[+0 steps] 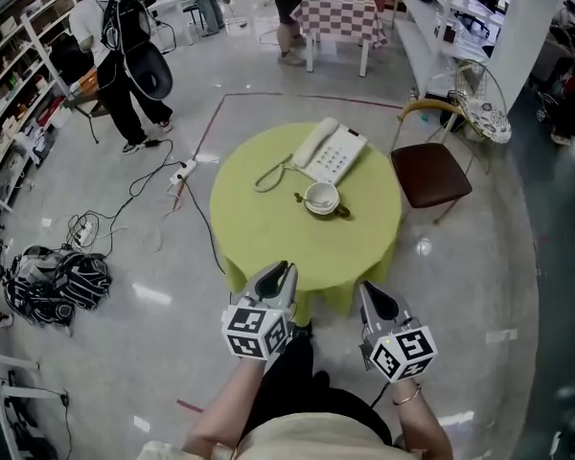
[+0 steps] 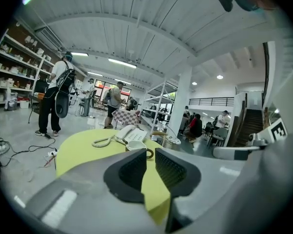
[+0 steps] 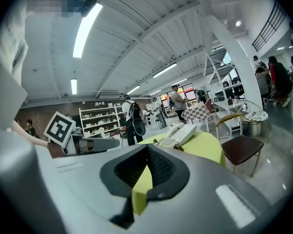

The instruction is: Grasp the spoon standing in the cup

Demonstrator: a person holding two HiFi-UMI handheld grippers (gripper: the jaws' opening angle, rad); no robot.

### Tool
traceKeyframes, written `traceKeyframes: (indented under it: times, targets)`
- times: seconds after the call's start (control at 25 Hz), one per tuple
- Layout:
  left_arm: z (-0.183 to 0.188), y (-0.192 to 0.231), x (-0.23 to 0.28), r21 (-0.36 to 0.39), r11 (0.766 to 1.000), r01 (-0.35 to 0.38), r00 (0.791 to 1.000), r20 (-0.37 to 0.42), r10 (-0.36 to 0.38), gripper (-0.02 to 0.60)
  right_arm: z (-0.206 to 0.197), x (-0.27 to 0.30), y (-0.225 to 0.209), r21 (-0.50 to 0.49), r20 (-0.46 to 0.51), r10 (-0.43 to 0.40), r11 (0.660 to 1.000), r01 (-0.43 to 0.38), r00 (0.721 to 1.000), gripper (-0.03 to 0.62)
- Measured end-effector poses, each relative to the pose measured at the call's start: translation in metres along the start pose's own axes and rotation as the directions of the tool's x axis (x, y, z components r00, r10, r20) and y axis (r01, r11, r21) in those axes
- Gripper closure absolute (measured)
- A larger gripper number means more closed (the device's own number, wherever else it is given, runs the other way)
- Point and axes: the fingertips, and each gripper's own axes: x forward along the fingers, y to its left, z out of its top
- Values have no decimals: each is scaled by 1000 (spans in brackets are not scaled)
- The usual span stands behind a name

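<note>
- Cup (image 1: 321, 198) just past bench (image 1: 259, 242) centre, beside phone (image 1: 331, 151); spoon too small to make out.
- Spoon prob. light, stiff, slick: pinch handle above rim.
- Left gripper (image 1: 282, 272) slightly apart, empty; right gripper (image 1: 370, 293) together, empty.

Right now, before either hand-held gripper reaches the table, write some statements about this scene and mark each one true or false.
1. The cup sits on the table next to the telephone. True.
2. The left hand-held gripper is shut on the spoon. False: its jaws stand slightly apart with nothing between them, and it is at the table's near edge, well short of the cup.
3. A chair stands at the table's right side in the head view. True.
4. The table with the cup has a red checked cloth. False: it is plain yellow-green.
</note>
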Motion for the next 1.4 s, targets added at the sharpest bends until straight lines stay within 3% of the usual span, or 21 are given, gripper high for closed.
traceKeyframes:
  times: [0.2, 0.68, 1.2, 1.4]
  targets:
    - [2, 24, 32, -9, 1000, 17, 999, -48, -17, 477, 3, 34, -15, 19, -25, -27, 999, 28, 999, 594]
    - [6, 77, 107, -58, 997, 58, 992, -110, -64, 440, 5, 103, -48, 45, -57, -108, 993, 110, 993, 594]
    - [-8, 90, 167, -78, 992, 103, 972, -202, -117, 394, 15, 123, -82, 64, -69, -209, 975, 214, 975, 594]
    - [-11, 91, 182, -99, 991, 84, 967, -234, -106, 387, 20, 127, -93, 80, -71, -214, 972, 219, 974, 594]
